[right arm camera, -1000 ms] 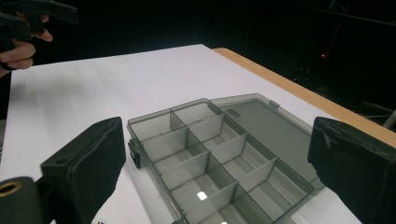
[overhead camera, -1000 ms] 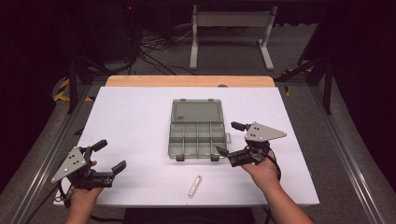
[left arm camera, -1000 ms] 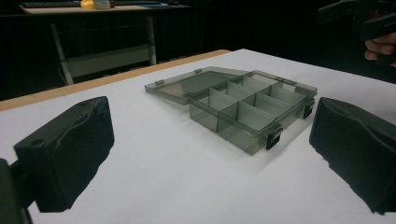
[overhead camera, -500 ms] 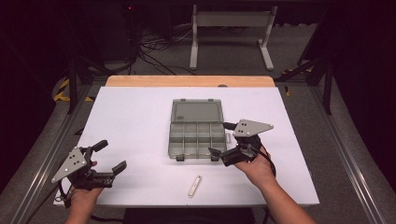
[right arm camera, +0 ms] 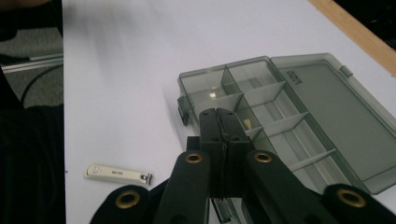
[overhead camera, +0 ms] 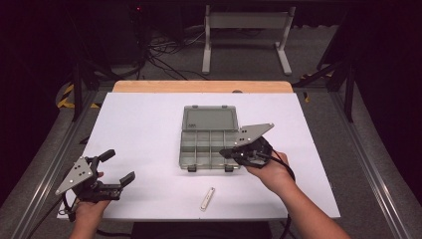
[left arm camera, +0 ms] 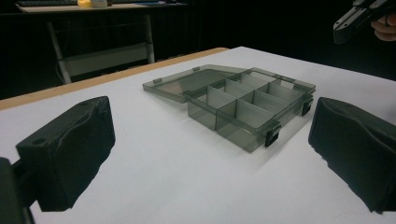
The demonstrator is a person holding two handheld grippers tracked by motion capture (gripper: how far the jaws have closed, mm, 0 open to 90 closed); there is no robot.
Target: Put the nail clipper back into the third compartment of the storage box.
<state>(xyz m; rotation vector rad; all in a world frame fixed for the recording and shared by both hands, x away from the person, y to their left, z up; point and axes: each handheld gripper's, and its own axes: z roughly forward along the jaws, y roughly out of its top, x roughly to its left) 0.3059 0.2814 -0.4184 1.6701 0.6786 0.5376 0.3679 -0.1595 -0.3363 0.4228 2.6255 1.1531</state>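
Observation:
A smoky clear compartment box (overhead camera: 199, 149) lies open mid-table, its lid (overhead camera: 209, 119) flat behind it. My right gripper (overhead camera: 225, 152) is shut with nothing in it and hovers over the box's front right compartments. In the right gripper view its closed tips (right arm camera: 224, 116) point at the dividers of the box (right arm camera: 285, 121). My left gripper (overhead camera: 118, 167) is open at the front left, well away from the box. Its view has the two pads (left arm camera: 70, 149) wide apart and the box (left arm camera: 243, 100) ahead between them. A white nail clipper (overhead camera: 206, 198) lies near the front edge, in front of the box.
The white tabletop (overhead camera: 144, 129) has bare room left of the box. A wooden strip (overhead camera: 199, 86) runs along the far edge. A metal stand (overhead camera: 244, 30) and cables sit on the floor beyond. The clipper (right arm camera: 119, 175) lies to the left of my right gripper's jaws.
My right gripper has moved left, from beside the box's right edge to over its front right compartments. The left gripper has stayed put.

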